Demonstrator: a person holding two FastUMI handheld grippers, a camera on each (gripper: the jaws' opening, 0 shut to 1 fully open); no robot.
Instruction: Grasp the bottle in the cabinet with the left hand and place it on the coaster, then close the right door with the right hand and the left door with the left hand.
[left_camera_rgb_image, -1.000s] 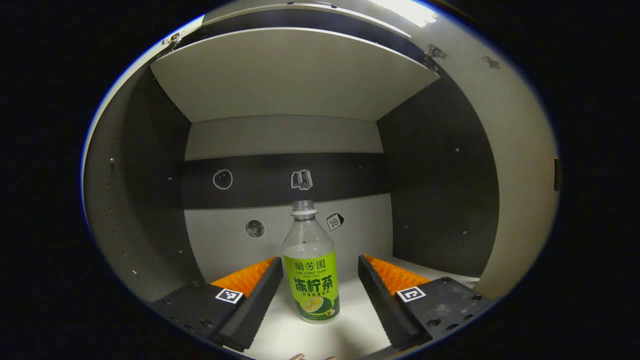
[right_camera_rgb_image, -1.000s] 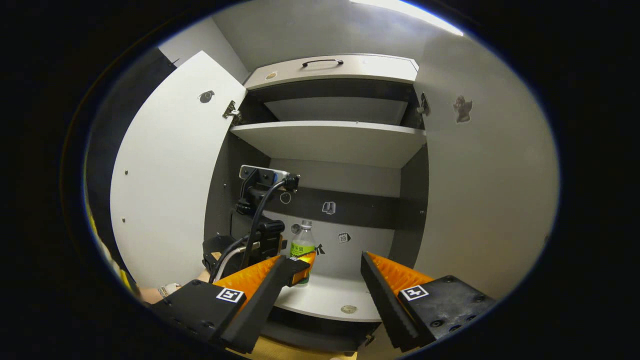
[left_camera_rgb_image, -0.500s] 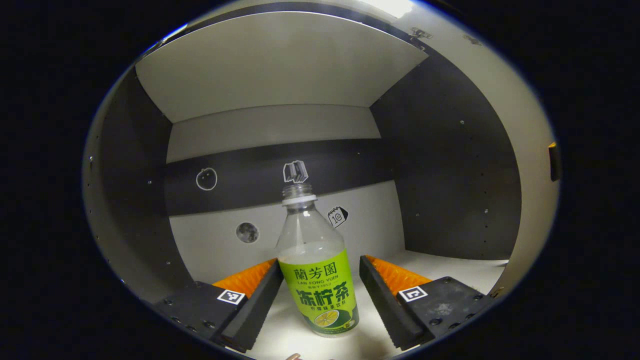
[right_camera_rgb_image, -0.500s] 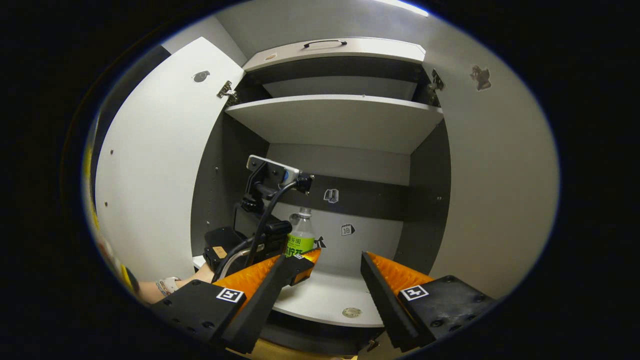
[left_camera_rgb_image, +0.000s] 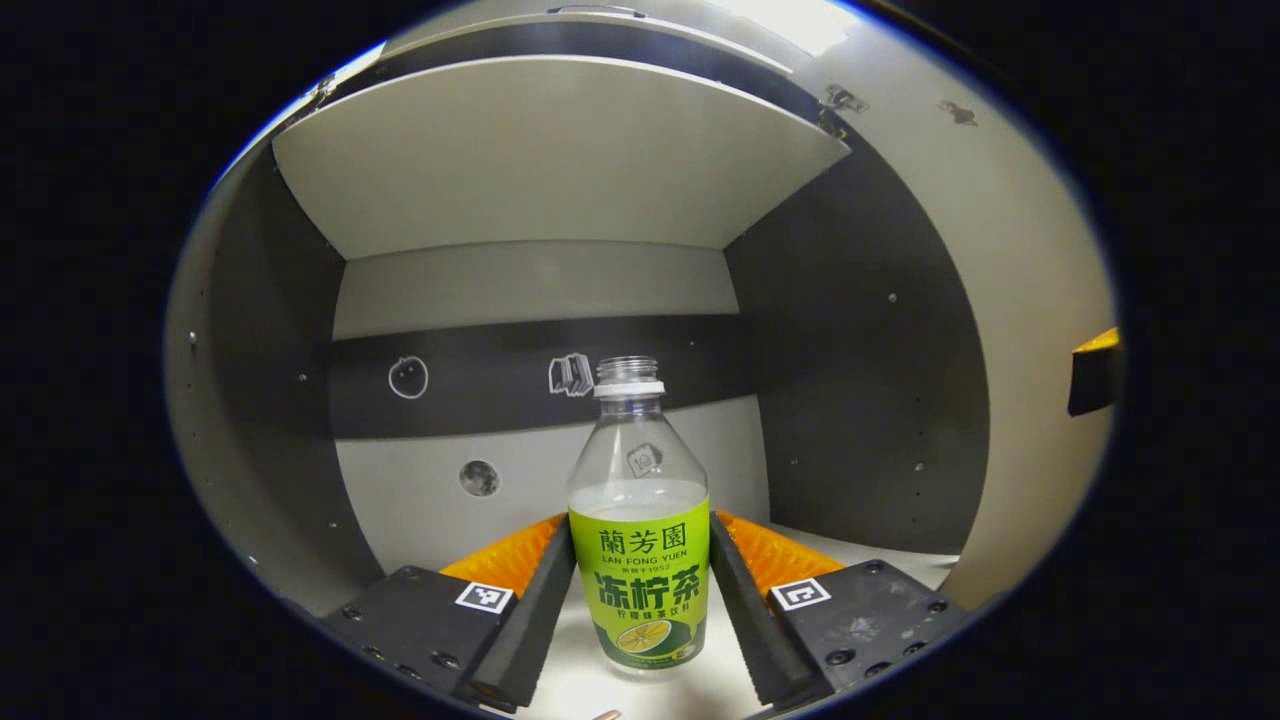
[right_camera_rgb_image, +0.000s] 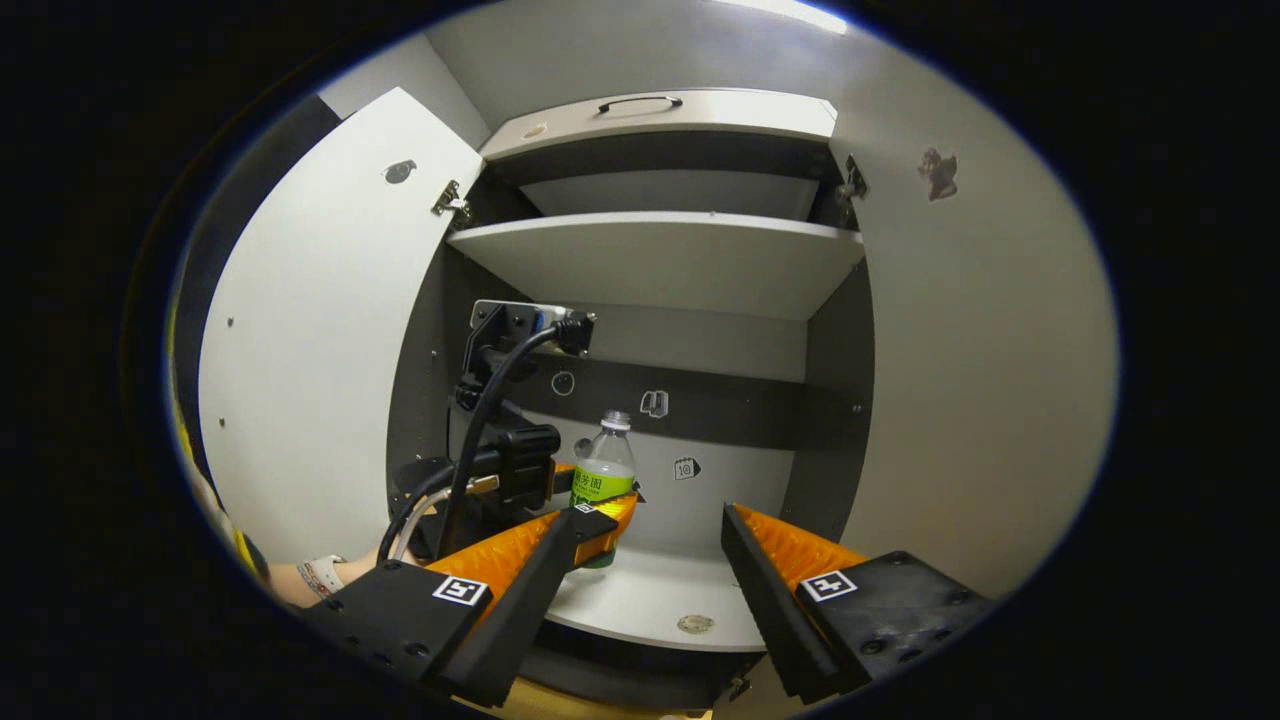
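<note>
A clear bottle (left_camera_rgb_image: 640, 560) with a green label and no cap stands upright on the cabinet's lower shelf (left_camera_rgb_image: 570, 685). My left gripper (left_camera_rgb_image: 640, 610) is shut on it, one finger pressing each side of the label. In the right gripper view the same bottle (right_camera_rgb_image: 604, 465) shows inside the cabinet, its base hidden behind my right gripper's own finger. A hand (right_camera_rgb_image: 330, 575) holds the cabled left gripper body (right_camera_rgb_image: 500, 470) there. My right gripper (right_camera_rgb_image: 655, 590) hangs open in front of the cabinet with nothing between its fingers.
Both cabinet doors stand open: the left door (right_camera_rgb_image: 320, 330) and the right door (right_camera_rgb_image: 980, 350). An upper shelf (right_camera_rgb_image: 660, 260) spans the cabinet above the bottle. A small round disc (right_camera_rgb_image: 695, 623) lies near the lower shelf's front edge.
My left gripper's fingers have come in from either side and now press on the bottle. The right gripper has stayed open and hardly shifted.
</note>
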